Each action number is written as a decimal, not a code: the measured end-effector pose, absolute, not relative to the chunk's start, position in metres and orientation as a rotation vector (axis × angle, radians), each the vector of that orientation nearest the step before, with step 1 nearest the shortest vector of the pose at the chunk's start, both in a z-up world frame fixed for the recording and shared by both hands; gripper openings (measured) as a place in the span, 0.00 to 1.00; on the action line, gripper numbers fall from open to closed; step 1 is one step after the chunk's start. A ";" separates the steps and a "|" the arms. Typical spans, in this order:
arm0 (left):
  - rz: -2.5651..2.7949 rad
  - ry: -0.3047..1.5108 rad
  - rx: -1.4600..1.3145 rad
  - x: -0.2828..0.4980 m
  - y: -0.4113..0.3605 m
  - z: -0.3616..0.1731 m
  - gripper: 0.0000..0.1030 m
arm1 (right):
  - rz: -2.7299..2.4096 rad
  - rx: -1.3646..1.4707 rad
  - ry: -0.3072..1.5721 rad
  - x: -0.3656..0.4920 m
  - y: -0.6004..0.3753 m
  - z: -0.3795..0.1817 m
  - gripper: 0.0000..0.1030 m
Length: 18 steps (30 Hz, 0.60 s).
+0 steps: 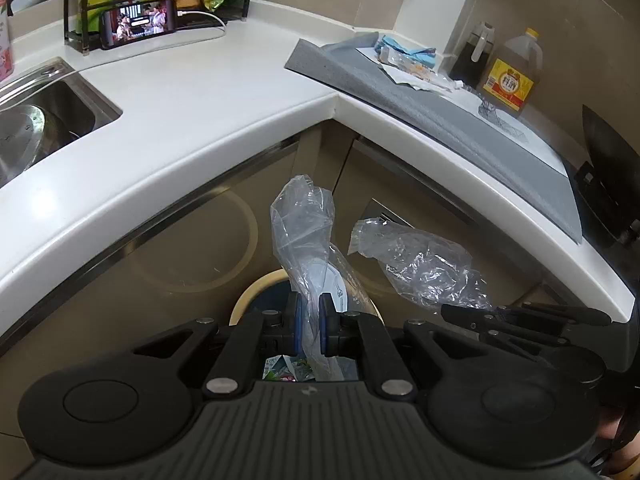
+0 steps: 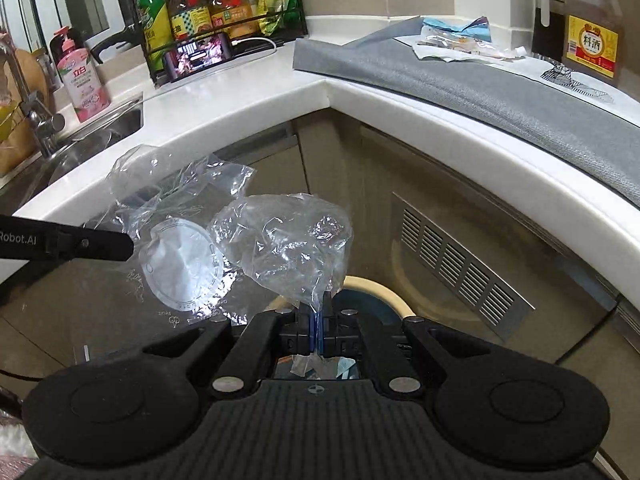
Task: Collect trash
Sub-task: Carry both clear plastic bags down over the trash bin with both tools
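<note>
My left gripper [image 1: 311, 322] is shut on a clear plastic wrapper [image 1: 302, 220] that has a round white lid inside it. It hangs over a round bin with a cream rim [image 1: 250, 294] that holds scraps. To its right, my right gripper [image 1: 446, 311] is shut on a crumpled clear plastic bag [image 1: 424, 268]. In the right wrist view the right gripper [image 2: 316, 330] pinches that bag [image 2: 284, 240] above the bin rim [image 2: 390, 292]. The left gripper [image 2: 128, 246] comes in from the left with its wrapper and lid [image 2: 182, 266]. More wrappers and paper [image 2: 456, 44] lie on the grey mat [image 2: 460, 80].
A white L-shaped counter [image 1: 200, 92] wraps around the corner cabinet. On the left are a steel sink [image 1: 52, 112], a phone [image 1: 138, 22] playing video and a rack of bottles [image 2: 208, 8]. A cooking-wine jug [image 1: 512, 76] and a dark wok [image 1: 612, 160] stand at right. The cabinet has a vent grille [image 2: 460, 264].
</note>
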<state>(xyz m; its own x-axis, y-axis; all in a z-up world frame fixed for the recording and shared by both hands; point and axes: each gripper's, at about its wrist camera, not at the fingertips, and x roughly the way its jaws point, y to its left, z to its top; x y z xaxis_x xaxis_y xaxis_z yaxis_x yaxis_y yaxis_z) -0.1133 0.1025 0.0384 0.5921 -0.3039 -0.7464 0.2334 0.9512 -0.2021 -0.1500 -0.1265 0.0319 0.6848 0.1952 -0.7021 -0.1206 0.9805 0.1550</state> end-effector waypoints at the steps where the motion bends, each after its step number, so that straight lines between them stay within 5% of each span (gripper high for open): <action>1: -0.316 0.884 -0.082 -0.114 0.101 0.038 0.08 | 0.177 0.099 0.799 -0.150 -0.127 0.031 0.02; 18: -0.340 0.917 -0.041 -0.107 0.092 0.030 0.08 | 0.190 0.104 0.844 -0.142 -0.125 0.024 0.02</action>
<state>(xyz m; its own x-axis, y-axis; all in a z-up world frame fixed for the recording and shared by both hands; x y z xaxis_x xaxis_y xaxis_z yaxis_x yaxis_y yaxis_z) -0.1066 0.0916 0.0299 0.5585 -0.3059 -0.7710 0.2712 0.9458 -0.1788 -0.1417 -0.1252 0.0241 0.6490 0.2085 -0.7317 -0.1260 0.9779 0.1668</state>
